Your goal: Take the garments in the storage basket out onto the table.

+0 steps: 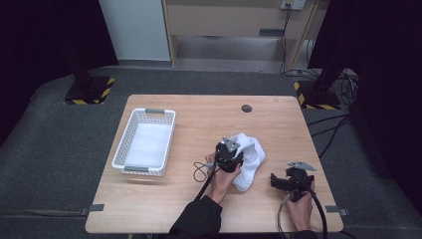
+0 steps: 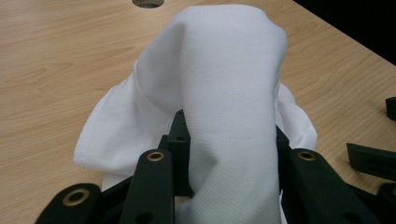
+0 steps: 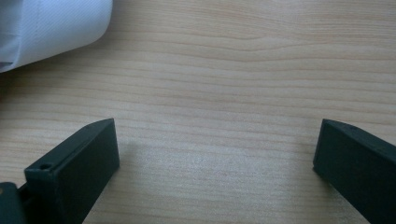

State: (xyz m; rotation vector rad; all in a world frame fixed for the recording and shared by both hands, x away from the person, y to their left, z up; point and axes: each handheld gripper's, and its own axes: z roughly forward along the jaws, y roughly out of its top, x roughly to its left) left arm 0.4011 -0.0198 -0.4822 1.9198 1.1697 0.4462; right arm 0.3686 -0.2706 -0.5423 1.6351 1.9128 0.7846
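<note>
lab, hazard-taped stands (image 1: 88, 90), floor cables (image 1: 328, 130)

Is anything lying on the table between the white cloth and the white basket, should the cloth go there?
Nothing visible does. The left gripper is shut on the white cloth, and only bare table lies between it and the white basket, which sits to its left.
</note>
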